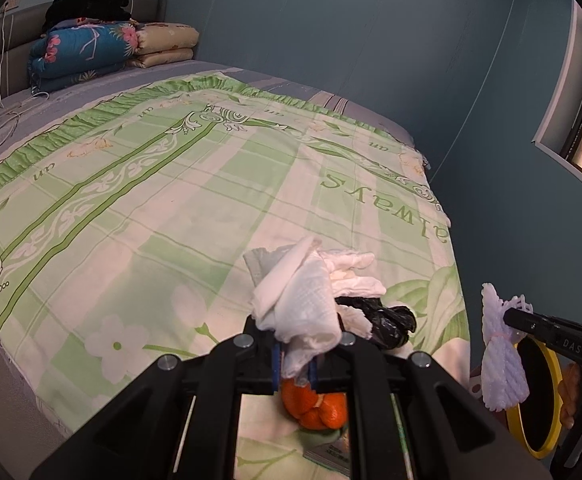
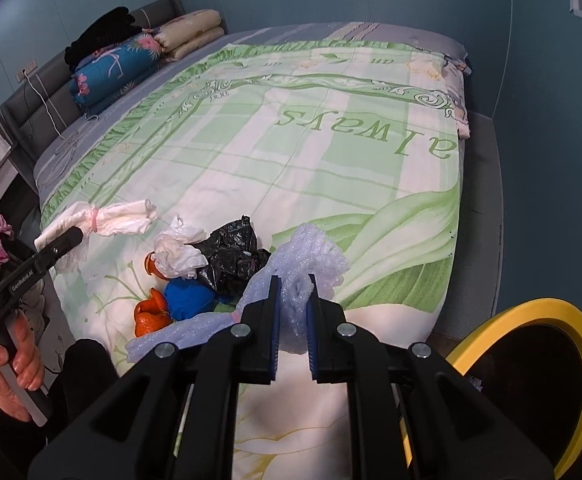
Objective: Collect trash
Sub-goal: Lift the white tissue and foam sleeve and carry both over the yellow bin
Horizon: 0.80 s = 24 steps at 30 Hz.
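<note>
My left gripper [image 1: 295, 360] is shut on a white tissue bundle [image 1: 303, 304] tied with a pink band, held above the bed; it also shows in the right wrist view [image 2: 103, 216]. My right gripper [image 2: 293, 320] is shut on a pale foam fruit net [image 2: 307, 264], also seen in the left wrist view [image 1: 501, 364], near the bed's corner. On the bed lie a black plastic bag [image 2: 231, 256], a crumpled white tissue [image 2: 179, 254], a blue wad [image 2: 189, 298] and orange peel [image 2: 151, 316]. A yellow-rimmed bin [image 2: 531, 352] stands on the floor to the right.
The bed has a green and white quilt [image 2: 291, 152]. Folded quilts and pillows [image 2: 119, 68] are stacked at the headboard. A blue wall [image 2: 551, 120] runs along the bed's far side. A small booklet [image 1: 329, 456] lies under my left gripper.
</note>
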Each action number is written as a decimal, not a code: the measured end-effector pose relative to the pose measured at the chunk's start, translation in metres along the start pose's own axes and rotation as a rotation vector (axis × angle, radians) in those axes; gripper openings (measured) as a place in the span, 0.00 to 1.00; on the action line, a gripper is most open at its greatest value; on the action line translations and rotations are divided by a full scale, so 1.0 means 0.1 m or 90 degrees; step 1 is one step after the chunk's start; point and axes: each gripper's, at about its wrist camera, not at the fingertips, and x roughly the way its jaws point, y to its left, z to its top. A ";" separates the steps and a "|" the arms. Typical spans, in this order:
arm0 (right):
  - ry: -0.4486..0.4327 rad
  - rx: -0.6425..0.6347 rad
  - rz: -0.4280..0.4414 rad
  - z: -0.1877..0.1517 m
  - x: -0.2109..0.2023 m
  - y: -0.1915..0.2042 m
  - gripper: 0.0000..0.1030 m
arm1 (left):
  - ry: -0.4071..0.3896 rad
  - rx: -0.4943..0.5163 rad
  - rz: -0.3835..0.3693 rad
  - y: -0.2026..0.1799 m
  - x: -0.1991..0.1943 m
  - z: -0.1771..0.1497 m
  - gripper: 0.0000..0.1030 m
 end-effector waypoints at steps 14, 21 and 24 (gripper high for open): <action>-0.109 -0.005 0.020 0.04 -0.91 -0.04 0.11 | -0.081 0.032 -0.036 -0.51 -0.68 0.16 0.08; -0.161 -0.003 0.025 0.06 -1.37 -0.10 0.11 | -0.120 0.052 -0.059 -0.83 -1.02 0.22 0.08; -0.181 0.004 0.022 0.05 -1.55 -0.16 0.11 | -0.135 0.065 -0.068 -0.94 -1.15 0.22 0.08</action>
